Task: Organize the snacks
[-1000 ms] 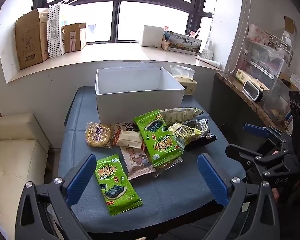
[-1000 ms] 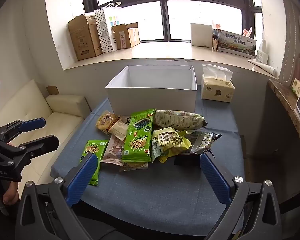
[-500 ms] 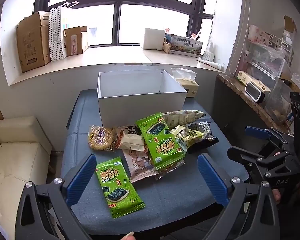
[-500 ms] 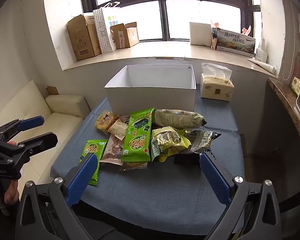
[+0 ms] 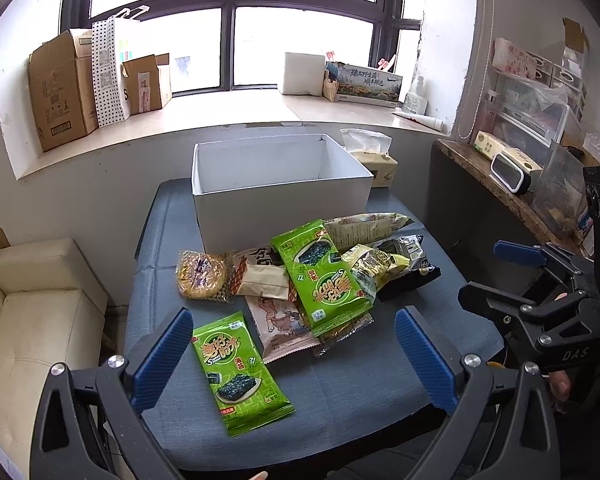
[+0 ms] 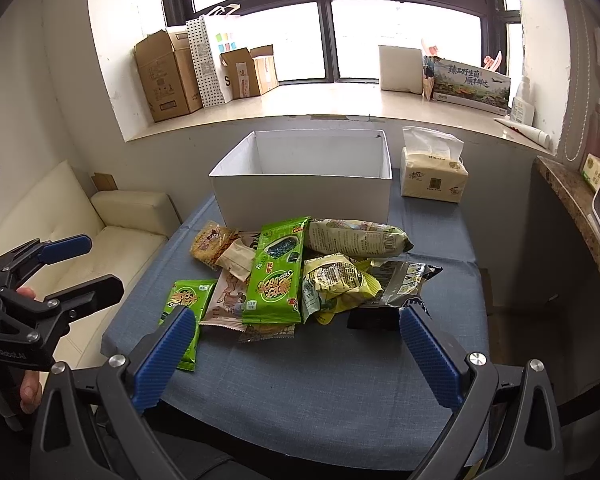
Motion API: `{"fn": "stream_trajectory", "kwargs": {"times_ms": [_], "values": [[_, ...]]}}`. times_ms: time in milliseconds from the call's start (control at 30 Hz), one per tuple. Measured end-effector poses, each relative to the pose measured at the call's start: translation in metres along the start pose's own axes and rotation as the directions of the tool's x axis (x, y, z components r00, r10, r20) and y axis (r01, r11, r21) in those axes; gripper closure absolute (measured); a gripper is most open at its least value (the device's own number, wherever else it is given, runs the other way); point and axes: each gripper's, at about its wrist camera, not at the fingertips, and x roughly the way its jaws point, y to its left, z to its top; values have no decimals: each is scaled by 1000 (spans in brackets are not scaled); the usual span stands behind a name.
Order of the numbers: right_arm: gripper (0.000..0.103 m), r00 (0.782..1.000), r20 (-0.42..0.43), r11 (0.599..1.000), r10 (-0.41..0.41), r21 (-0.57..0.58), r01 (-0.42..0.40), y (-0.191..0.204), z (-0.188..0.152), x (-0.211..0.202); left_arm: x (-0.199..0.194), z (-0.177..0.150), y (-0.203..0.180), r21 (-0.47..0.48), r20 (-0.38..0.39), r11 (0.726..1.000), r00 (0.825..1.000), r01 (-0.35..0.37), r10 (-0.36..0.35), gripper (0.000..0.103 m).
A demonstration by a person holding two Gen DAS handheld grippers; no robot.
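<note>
Ahead of the left claw (image 5: pixel 294 354), spread wide and holding nothing, a green seaweed packet (image 5: pixel 238 368) lies flat on the blue desk (image 5: pixel 352 392), between its fingers and a little beyond the tips. Further ahead sits the snack pile (image 5: pixel 324 276), with the open white box (image 5: pixel 280 184) just behind it. The right claw (image 6: pixel 296 354) is likewise wide and holding nothing, above the desk's near edge, with a second green seaweed packet (image 6: pixel 276 276) atop the pile ahead of it and a tissue pack (image 6: pixel 434 172) ahead to its right, beside the box

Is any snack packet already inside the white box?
No: the white box shows only bare inner walls, and the snack packets lie outside it.
</note>
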Motion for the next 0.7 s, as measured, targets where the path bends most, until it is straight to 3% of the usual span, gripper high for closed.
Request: {"fn": "stream_trajectory", "kwargs": {"times_ms": [700], "values": [[0,1000,1,1000,4,1,-4,1,-1,0,-6,2,0,-13,9,999,999,43,-43,0]]}}
